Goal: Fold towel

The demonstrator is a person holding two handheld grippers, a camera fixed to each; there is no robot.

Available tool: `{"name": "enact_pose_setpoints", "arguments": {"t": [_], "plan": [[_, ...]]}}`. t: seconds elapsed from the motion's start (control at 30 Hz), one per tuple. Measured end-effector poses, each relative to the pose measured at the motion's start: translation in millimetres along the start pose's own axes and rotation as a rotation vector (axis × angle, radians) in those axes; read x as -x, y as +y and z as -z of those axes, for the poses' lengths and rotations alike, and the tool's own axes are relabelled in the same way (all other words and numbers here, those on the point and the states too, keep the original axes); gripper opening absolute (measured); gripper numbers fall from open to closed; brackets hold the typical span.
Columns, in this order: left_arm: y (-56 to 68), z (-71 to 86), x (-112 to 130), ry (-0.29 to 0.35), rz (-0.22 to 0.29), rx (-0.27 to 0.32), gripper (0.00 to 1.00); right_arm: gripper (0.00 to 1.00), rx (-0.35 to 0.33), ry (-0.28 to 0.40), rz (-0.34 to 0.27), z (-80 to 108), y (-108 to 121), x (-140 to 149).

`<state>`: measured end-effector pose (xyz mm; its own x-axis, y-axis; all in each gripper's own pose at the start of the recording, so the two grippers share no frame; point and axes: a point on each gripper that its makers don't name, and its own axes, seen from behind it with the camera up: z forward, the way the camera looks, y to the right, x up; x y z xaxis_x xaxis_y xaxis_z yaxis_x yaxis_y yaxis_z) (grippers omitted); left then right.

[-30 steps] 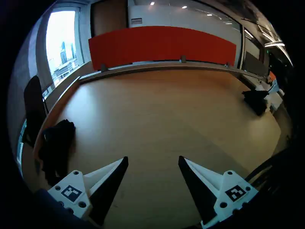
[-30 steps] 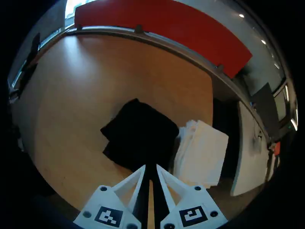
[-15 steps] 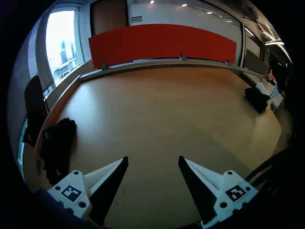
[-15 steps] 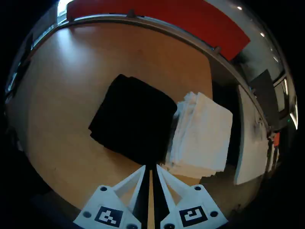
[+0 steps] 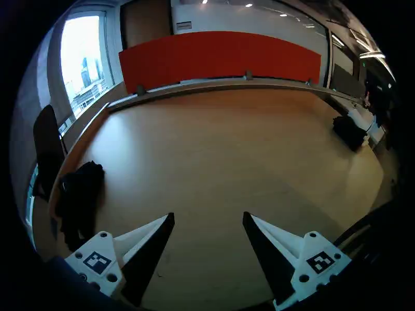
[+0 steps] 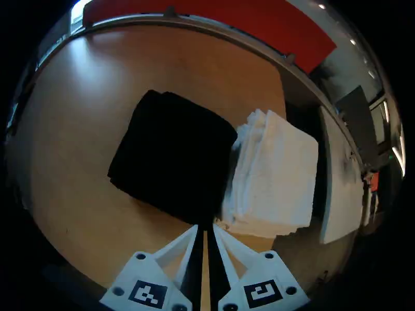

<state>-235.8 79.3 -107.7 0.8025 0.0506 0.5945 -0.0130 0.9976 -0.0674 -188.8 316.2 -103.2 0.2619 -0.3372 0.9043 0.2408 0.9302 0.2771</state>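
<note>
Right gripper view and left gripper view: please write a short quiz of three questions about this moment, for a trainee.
1. True or false: the left gripper has its jaws wide apart.
2. In the right gripper view, the white folded stack lies: A) on top of the black folded towel; B) beside it, edges meeting; C) far across the table from it.
3. Fill in: the panel along the table's far edge is ___.

Key: 1 true; 2 B; 3 red.
</note>
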Motion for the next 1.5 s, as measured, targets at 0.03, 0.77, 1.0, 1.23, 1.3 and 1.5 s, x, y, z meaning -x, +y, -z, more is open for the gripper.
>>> {"name": "enact_pose_setpoints", "arguments": {"t": [0.03, 0.77, 1.0, 1.23, 1.3, 1.5], "plan": [[0.4, -0.2, 0, -0.001, 0.0, 0.0, 0.98, 0.05, -0.001, 0.003, -0.001, -0.2, -1, 0], [10.9, -7.6, -6, 0.002, -0.009, 0.02, 0.98, 0.26, 0.027, 0.035, -0.036, 4.8, -10, 15], [11.9, -7.7, -5, 0.003, -0.008, 0.023, 0.98, 0.76, 0.022, 0.072, -0.063, 11.4, -15, 14], [12.8, -8.1, -7, 0.006, -0.01, 0.026, 0.98, 0.9, 0.008, 0.124, -0.091, 18.6, -18, -2], [13.0, -8.0, -8, 0.008, -0.009, 0.027, 0.98, 0.9, 0.006, 0.131, -0.093, 19.7, -18, -5], [11.8, -7.8, -7, 0.006, -0.009, 0.025, 0.98, 0.9, -0.002, 0.148, -0.084, 21.0, -22, -16]]}}
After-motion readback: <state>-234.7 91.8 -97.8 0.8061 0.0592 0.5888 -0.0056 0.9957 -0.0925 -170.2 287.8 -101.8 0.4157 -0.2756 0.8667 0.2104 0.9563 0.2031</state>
